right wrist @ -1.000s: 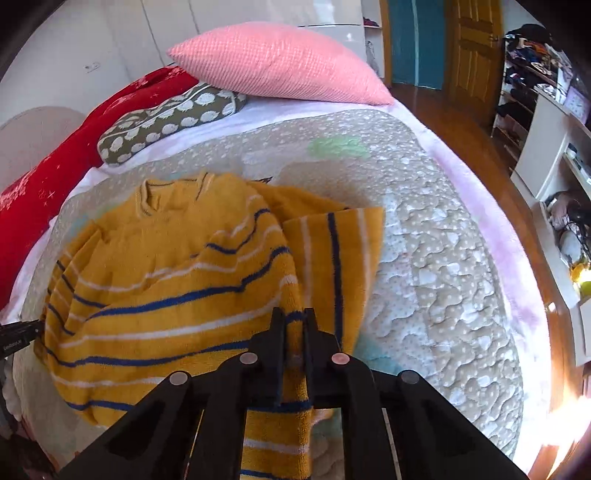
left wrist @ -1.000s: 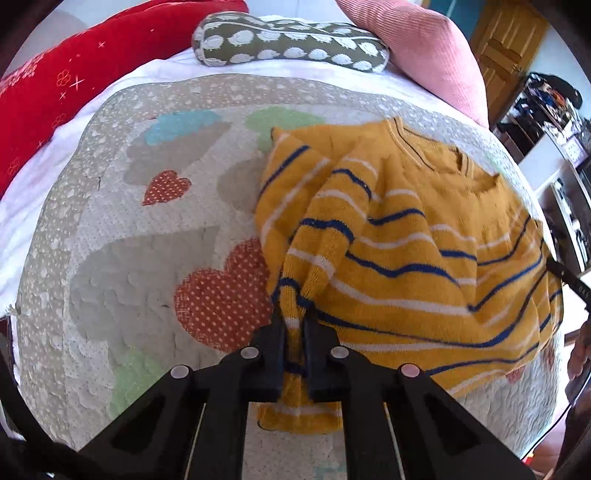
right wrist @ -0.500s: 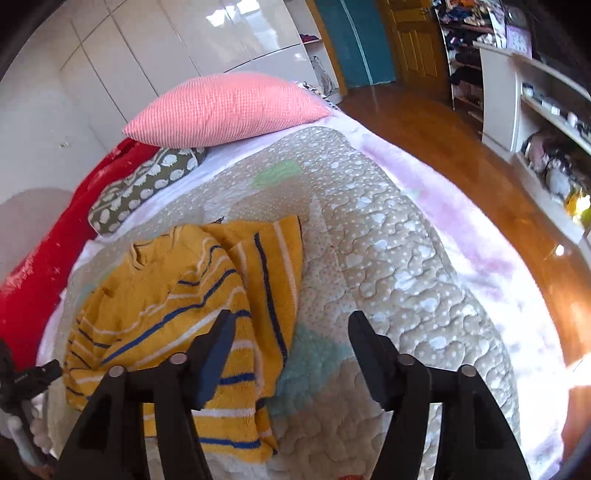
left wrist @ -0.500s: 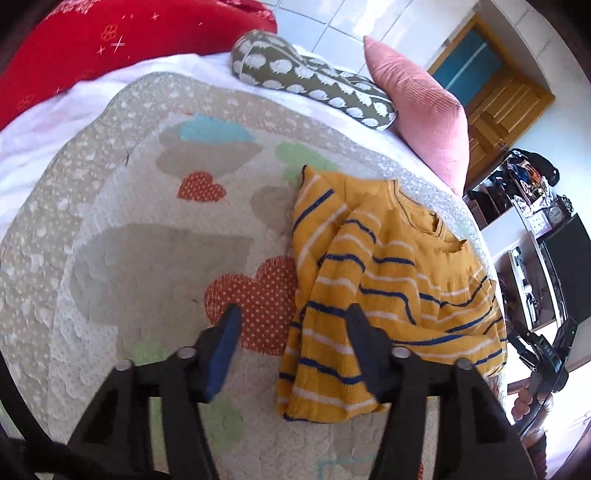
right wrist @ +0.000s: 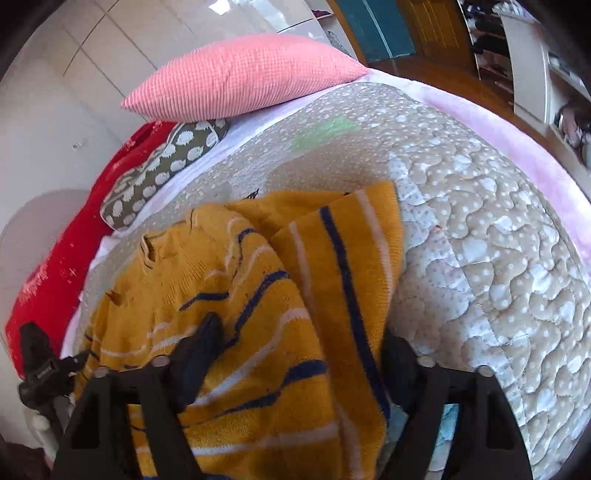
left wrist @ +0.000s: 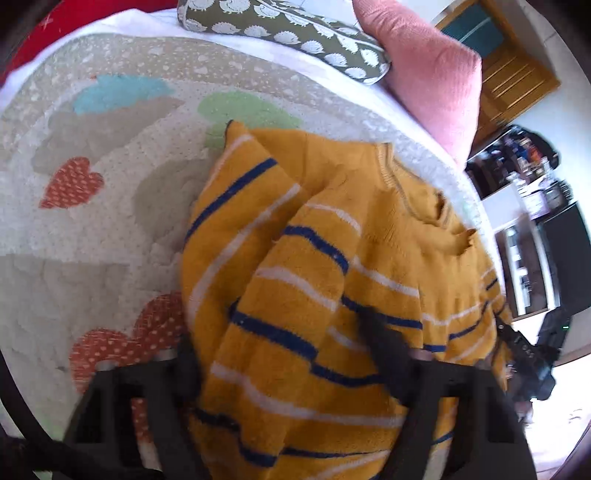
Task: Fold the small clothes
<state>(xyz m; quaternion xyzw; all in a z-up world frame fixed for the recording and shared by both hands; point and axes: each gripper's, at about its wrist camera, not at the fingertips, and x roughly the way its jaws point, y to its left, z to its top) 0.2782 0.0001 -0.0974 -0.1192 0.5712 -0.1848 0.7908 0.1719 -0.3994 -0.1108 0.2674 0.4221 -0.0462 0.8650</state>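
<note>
Item: mustard-yellow knit child's sweater w/ navy and white stripes (left wrist: 332, 295), lying on the beige quilted bedspread w/ heart and cloud patches (left wrist: 92, 240). Collar end sits ahead of both sets of fingers; hem end runs under and between them.

L gripper (left wrist: 280, 354): jaws spread wide, nothing pinched. Knit lies in the gap; the inner finger (left wrist: 384, 343) rests over the striped fabric, the outer one sits at the sweater's edge beside the red dotted heart patch (left wrist: 122, 343).

R gripper (right wrist: 303, 350): jaws also wide, holding nothing. Sweater (right wrist: 258, 314) fills the gap between fingers; the folded-in sleeve panel (right wrist: 343, 258) runs fwd from the fingers, stripes lengthwise.

Change noted: 1 s ago both grippers were clamped narrow on the hem edge. Half a sec ago both had let go and pulled back, garment well ahead of the fingers. Now both are in close again, open, straddling the lower part of the sweater. Both views motion-blurred, so contact w/ fabric cannot be confirmed.

Assessment: the sleeve/side folds look laid and released; garment reads as a narrowed strip, somewhat rumpled on the L side. Judged approx. mid-task. Likely next step is a re-grip at the hem to bring it up toward the collar. Risk: loose knit layers may slide apart if only the top layer is caught.

Surroundings ahead of fingers: pink ribbed pillow (right wrist: 240, 77), olive hedgehog-print bolster (left wrist: 280, 33), red blanket (right wrist: 55, 266).
</note>
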